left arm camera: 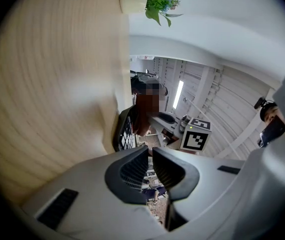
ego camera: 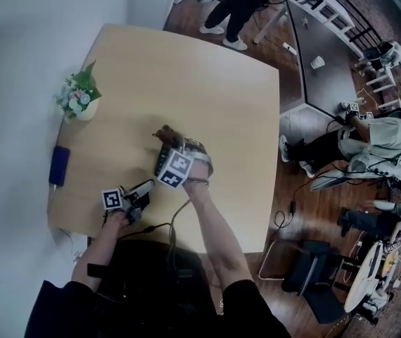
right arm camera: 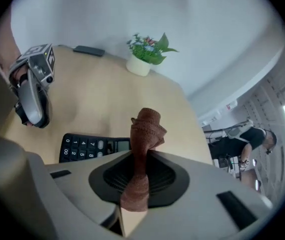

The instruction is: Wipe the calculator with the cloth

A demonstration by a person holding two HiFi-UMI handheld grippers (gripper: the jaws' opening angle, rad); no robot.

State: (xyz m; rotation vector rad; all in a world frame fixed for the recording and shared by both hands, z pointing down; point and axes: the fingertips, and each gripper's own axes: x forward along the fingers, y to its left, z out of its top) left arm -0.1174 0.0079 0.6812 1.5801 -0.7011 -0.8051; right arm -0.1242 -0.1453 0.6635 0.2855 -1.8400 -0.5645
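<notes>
A black calculator (right arm camera: 90, 146) lies flat on the wooden table (ego camera: 207, 83), just under and left of my right gripper (right arm camera: 142, 171). That gripper is shut on a twisted brown cloth (right arm camera: 145, 134), whose bunched end sticks out past the jaws above the calculator's display end. In the head view the right gripper (ego camera: 167, 143) covers most of the calculator. My left gripper (ego camera: 144, 189) rests near the table's front edge, shut with nothing between its pads. In the left gripper view (left arm camera: 151, 159) the calculator (left arm camera: 125, 131) shows edge-on just beyond the jaws.
A small potted plant (ego camera: 79, 98) stands by the wall at the table's left side. A dark blue flat object (ego camera: 59, 165) lies at the left edge. People and desks are on the floor to the right, away from the table.
</notes>
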